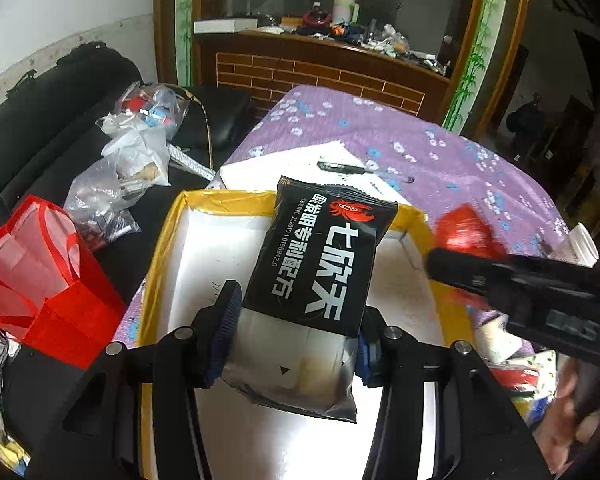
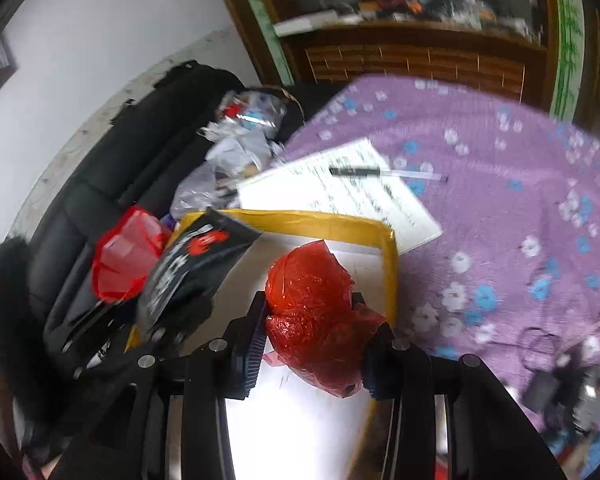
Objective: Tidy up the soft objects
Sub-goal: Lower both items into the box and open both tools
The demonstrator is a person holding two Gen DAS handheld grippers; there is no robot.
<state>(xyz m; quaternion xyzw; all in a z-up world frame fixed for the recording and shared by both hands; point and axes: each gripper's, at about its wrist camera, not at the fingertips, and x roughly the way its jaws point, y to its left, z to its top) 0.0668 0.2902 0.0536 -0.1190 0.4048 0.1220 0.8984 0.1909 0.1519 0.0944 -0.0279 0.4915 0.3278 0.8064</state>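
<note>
Left gripper [image 1: 296,320] clamped on the lower half of a black foil packet [image 1: 320,256], fingers pressing both its long edges. Packet printed with bold white characters and a red crab emblem, silver at the near end, slightly puffed and creased. Held tilted above the yellow-rimmed box [image 1: 168,236], top corner reaching over the box's far edge. Right gripper [image 2: 312,344] closed around a crumpled red plastic bag [image 2: 312,308], glossy, translucent, bunched into a loose ball. Held over the box's right side, near its far right corner. Box stood at the near edge of the purple flowered cloth [image 2: 500,200], beside a white sheet [image 2: 352,196] with a pen [image 2: 380,172] across it.
</note>
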